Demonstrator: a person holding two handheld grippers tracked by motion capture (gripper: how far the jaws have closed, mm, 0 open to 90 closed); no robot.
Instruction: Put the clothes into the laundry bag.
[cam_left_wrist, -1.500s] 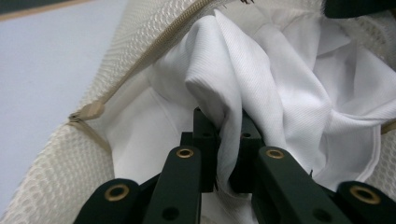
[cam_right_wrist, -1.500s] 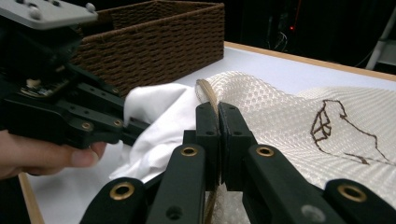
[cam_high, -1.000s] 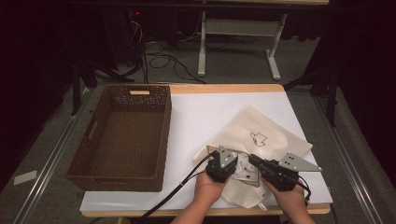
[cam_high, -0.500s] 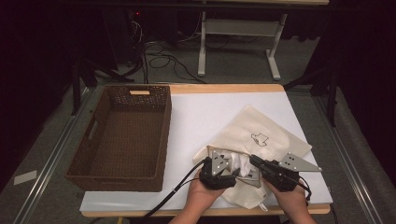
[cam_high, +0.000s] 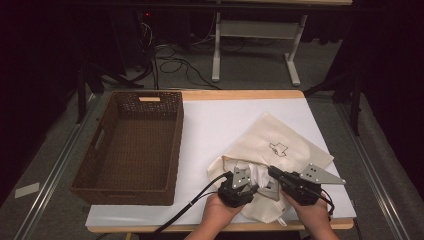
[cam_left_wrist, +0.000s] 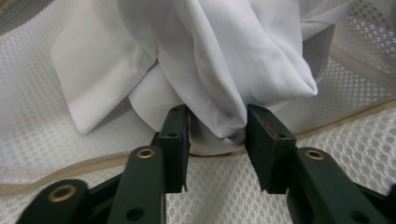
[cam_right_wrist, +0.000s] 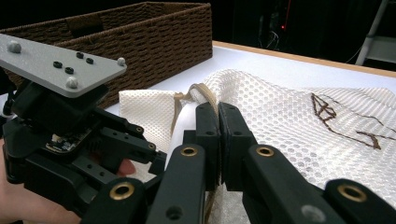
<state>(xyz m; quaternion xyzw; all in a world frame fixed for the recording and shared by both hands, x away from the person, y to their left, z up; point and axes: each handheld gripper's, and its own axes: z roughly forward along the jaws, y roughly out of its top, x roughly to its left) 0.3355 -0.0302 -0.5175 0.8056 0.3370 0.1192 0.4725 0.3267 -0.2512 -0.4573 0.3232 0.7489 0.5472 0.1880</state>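
The mesh bag (cam_high: 280, 150) lies at the near right of the white table (cam_high: 225, 120), well apart from the brown basket (cam_high: 132, 145) on the left. The left gripper (cam_left_wrist: 217, 135) has just been closing, and its jaws now sit on both sides of a fold of the white cloth (cam_left_wrist: 224, 60) that pokes out of the bag's zipper mouth, touching it. The right gripper (cam_right_wrist: 218, 135) has its jaws together, pinching the bag's edge beside the left one.

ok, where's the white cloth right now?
In the high view the white cloth sits at the mouth of the mesh bag, near the table's front edge, between the left hand-held gripper and the right.
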